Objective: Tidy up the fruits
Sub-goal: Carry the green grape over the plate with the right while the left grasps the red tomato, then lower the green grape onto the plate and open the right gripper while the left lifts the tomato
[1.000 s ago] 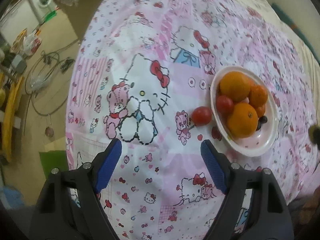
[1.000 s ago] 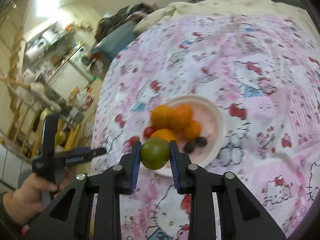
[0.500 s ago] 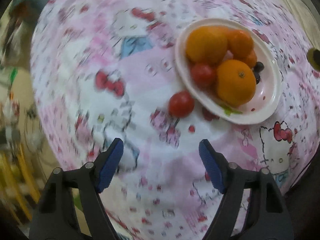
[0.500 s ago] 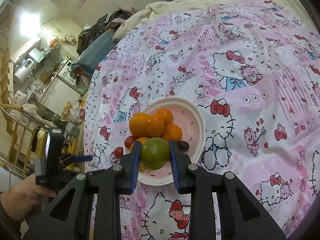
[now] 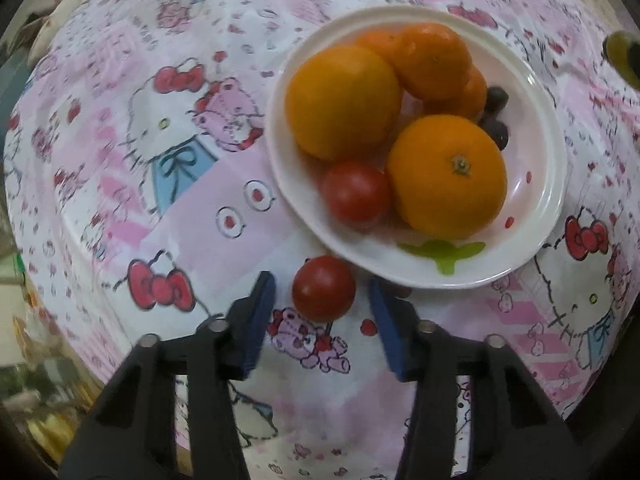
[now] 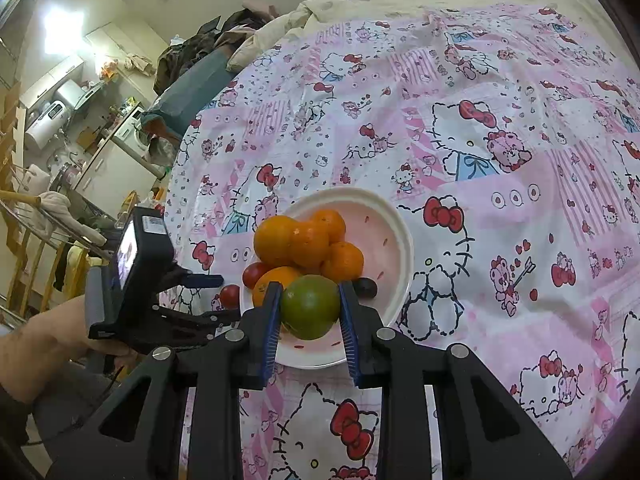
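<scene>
The left hand-held gripper (image 5: 322,300) is sitting spread around one tomato (image 5: 323,289) beside the plate (image 5: 536,216), which is holding five oranges (image 5: 447,176), one tomato and two dark fruits (image 5: 496,99). The right hand-held gripper (image 6: 308,306) is clamping one green fruit (image 6: 310,306) above the plate.

Green lime (image 6: 310,306) between right tool (image 6: 307,322) pads — above white plate (image 6: 400,236) of oranges (image 6: 304,242)

A loose red tomato (image 5: 323,289) lies on the cloth between the left jaws, touching neither, just short of the white plate (image 5: 554,184) ahead, which holds oranges (image 5: 447,176), another tomato and dark grapes. A green lime (image 6: 310,306) sits clamped between the right jaws, over the plate's near rim.
</scene>
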`<action>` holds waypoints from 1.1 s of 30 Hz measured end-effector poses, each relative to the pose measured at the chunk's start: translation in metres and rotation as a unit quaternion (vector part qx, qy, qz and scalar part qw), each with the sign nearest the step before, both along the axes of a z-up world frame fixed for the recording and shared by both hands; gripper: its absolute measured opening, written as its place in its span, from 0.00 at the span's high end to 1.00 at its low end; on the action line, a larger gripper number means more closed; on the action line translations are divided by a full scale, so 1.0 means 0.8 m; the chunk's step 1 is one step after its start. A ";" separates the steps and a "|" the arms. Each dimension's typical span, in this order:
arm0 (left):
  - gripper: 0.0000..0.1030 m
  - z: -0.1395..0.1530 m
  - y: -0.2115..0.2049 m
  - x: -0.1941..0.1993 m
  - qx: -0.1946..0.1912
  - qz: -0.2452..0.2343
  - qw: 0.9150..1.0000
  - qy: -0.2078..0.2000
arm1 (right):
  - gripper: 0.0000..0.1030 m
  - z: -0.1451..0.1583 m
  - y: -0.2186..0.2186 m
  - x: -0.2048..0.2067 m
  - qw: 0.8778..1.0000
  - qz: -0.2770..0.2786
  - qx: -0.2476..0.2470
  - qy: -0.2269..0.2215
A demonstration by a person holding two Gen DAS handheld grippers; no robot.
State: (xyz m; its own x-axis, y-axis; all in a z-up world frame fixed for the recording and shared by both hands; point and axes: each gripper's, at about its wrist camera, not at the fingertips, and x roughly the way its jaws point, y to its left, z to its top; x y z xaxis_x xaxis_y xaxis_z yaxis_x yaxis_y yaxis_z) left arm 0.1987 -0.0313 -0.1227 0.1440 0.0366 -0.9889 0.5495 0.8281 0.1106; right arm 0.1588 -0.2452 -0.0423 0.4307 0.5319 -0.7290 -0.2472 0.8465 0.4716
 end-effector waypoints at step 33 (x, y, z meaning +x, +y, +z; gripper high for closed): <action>0.75 0.107 0.038 -0.072 -0.078 0.214 0.972 -0.063 | 0.72 0.028 -0.012 -0.013 1.000 0.001 0.027 -0.011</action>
